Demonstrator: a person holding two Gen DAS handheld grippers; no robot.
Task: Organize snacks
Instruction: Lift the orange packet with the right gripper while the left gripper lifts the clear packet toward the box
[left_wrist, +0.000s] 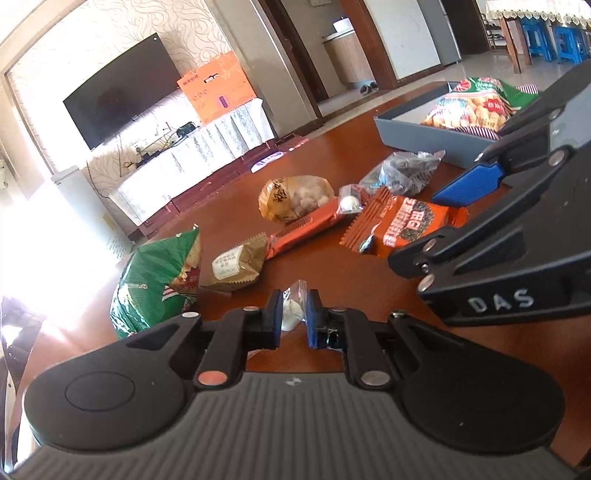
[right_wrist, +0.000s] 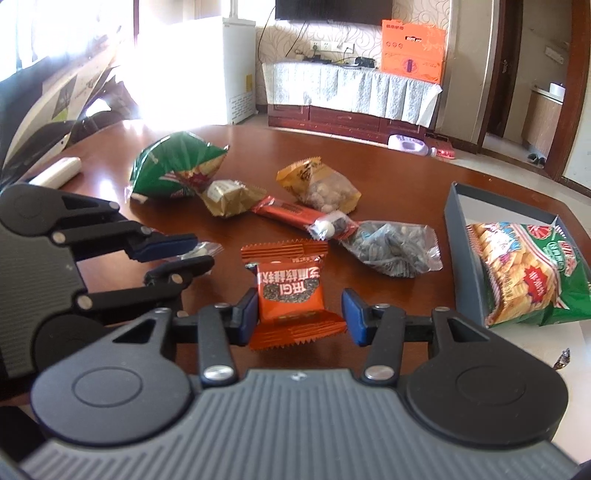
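Left tool (left_wrist: 294, 314) is clamped on a small clear candy bag (left_wrist: 295, 308) for lifting off the counter (left_wrist: 325, 266); right tool (right_wrist: 301, 314), spread, straddles the orange packet (right_wrist: 291, 291), gray box (right_wrist: 458, 236) waiting at 2 o'clock.

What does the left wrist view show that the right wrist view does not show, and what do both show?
Only the left wrist view shows the blue stools in the far room. Only the right wrist view shows the white stick-shaped object on the table's left edge and a small wrapped candy on the floor. Both show the left gripper shut on a small clear packet, the right gripper around the orange sachet, and the grey box with a green snack bag inside.
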